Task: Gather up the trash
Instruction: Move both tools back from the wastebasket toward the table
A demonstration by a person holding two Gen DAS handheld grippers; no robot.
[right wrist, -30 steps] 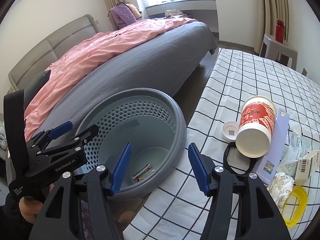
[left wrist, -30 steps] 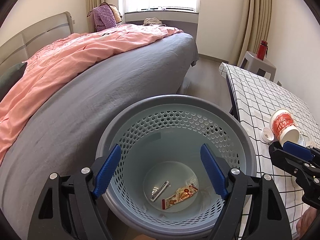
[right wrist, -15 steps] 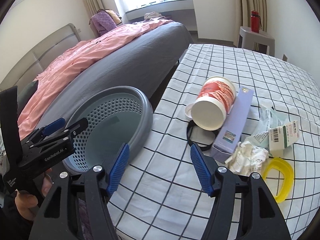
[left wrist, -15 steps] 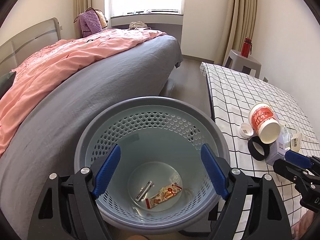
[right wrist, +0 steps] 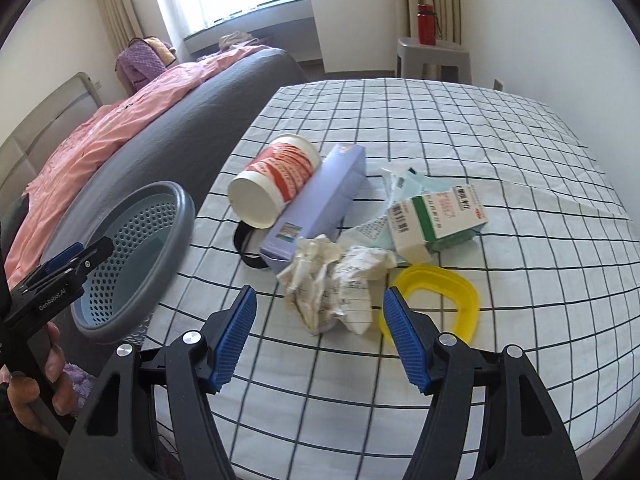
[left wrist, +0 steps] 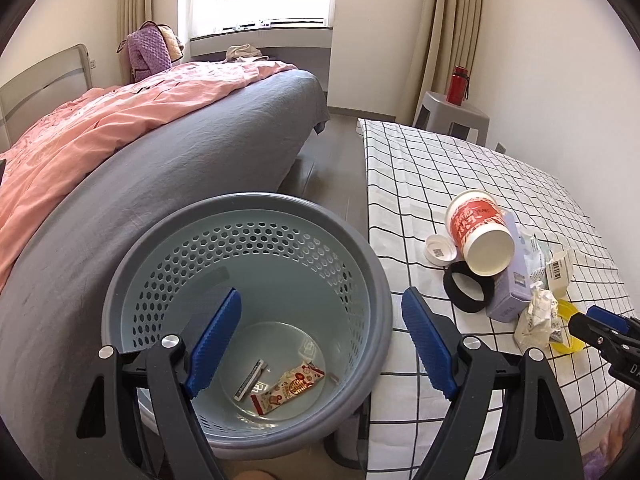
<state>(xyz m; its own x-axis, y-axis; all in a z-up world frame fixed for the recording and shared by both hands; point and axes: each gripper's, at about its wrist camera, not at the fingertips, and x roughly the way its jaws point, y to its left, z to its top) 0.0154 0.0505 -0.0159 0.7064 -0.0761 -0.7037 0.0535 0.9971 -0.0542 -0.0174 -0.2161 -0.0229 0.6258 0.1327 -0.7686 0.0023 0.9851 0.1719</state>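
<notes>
Right gripper (right wrist: 318, 334) fingers opening wider, now nearing crumpled paper (right wrist: 336, 284).

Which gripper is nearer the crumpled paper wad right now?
Right. The right gripper hovers open just short of the crumpled paper wad; the left gripper is over the bin.

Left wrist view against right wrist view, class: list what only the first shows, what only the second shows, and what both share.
Only the left wrist view: the basket's floor, with a red-and-white snack wrapper and a small silver strip, and a white round cap on the table.
Only the right wrist view: the green-and-white cardboard box's printed face and a hand holding the left gripper.
Both: the grey perforated plastic basket, red-and-white paper cup, lilac carton, crumpled white paper, yellow plastic ring.
</notes>
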